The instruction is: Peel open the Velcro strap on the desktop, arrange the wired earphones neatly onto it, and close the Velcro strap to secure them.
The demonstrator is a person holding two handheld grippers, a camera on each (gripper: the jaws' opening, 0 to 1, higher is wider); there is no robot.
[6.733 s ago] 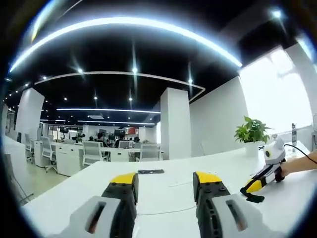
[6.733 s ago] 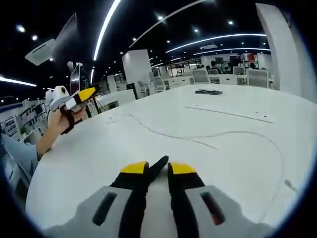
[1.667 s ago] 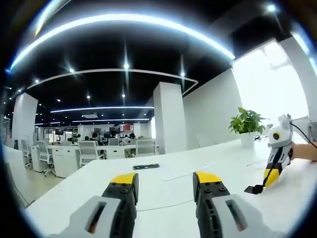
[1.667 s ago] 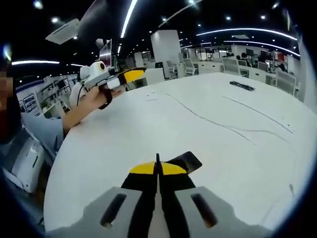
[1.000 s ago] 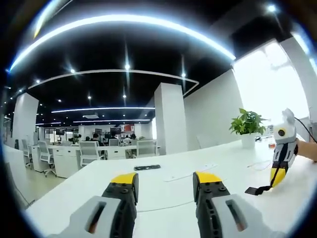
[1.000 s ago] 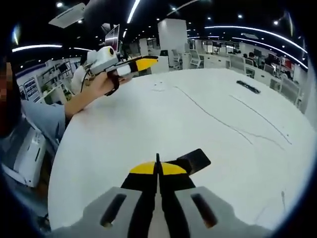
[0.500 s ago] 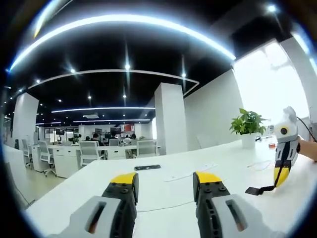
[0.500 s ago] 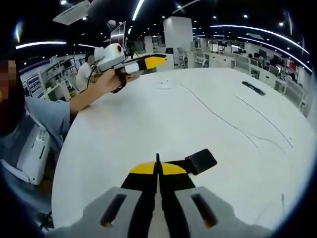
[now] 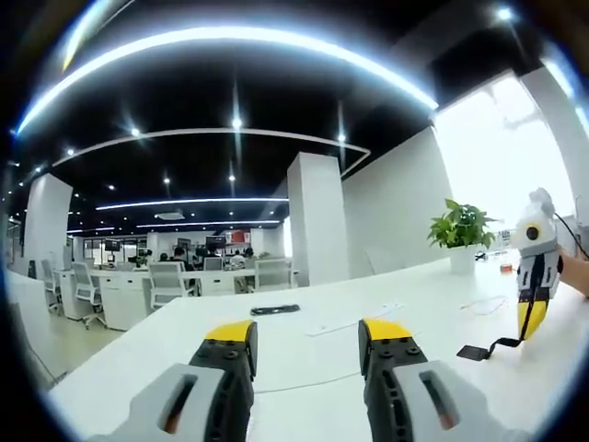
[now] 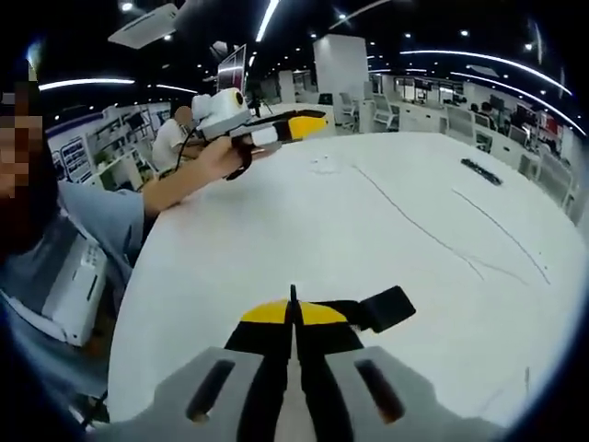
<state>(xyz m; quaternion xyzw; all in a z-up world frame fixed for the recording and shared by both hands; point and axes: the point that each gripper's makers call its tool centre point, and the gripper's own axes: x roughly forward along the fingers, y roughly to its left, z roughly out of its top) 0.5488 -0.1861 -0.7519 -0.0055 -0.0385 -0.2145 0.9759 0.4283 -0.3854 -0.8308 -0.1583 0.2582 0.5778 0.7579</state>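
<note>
The Velcro strap is seen in the right gripper view as a black strip clamped between the closed yellow-tipped jaws of the right gripper, its free end sticking out to the right, over the white desktop. In the left gripper view the same strap hangs from the tip of the right gripper, which is held nose-down at the far right, the strap's square end lying at or just above the surface; contact cannot be told. The wired earphones are spread as a thin white cable across the far right part of the desktop in the right gripper view, well apart from the strap. A stretch of the cable is also seen between the jaws of the left gripper, which stand apart with nothing held. In the right gripper view the left gripper is held above the far left of the desktop in a person's hand. A dark flat object lies farther off on the desktop, and a potted plant stands at the far right.
</note>
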